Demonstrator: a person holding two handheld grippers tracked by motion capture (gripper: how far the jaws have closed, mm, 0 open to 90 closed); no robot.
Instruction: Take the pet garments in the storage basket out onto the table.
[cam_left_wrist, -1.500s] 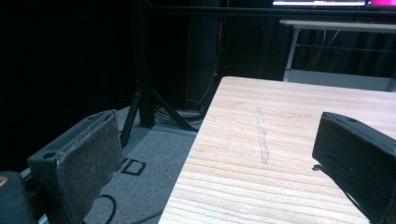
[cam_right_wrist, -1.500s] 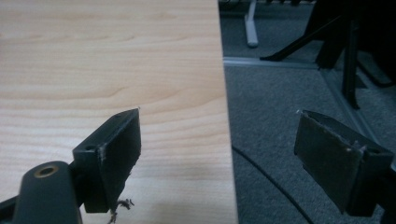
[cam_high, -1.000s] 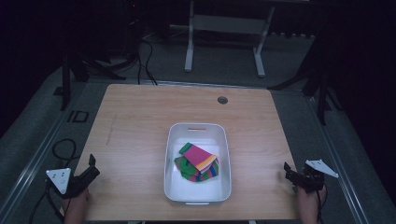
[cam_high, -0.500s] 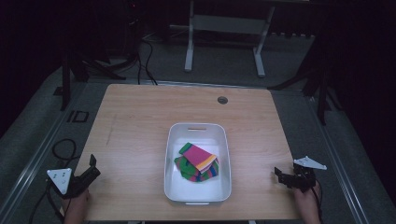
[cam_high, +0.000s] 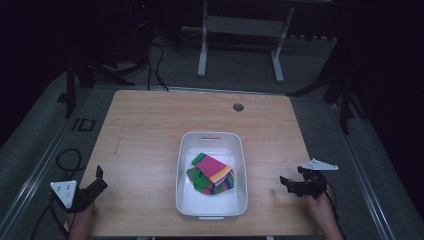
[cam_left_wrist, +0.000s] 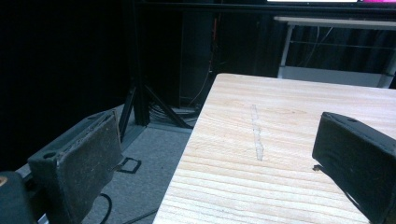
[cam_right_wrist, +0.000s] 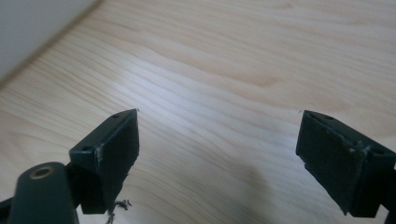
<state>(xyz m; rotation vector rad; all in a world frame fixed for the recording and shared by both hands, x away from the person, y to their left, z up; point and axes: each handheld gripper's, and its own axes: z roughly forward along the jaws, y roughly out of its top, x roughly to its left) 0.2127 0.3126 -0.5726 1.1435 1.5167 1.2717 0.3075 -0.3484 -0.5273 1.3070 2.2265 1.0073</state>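
Risk lies in reaching: right gripper, jaws wide, could knock the white bin before reaching the striped cloths; left gripper waits, jaws wide.

The right gripper is being held low over the bench, with its two black jaws standing wide apart and nothing between them. Pale wood grain is being shown beneath the jaws. A white edge is being shown at the upper left corner.
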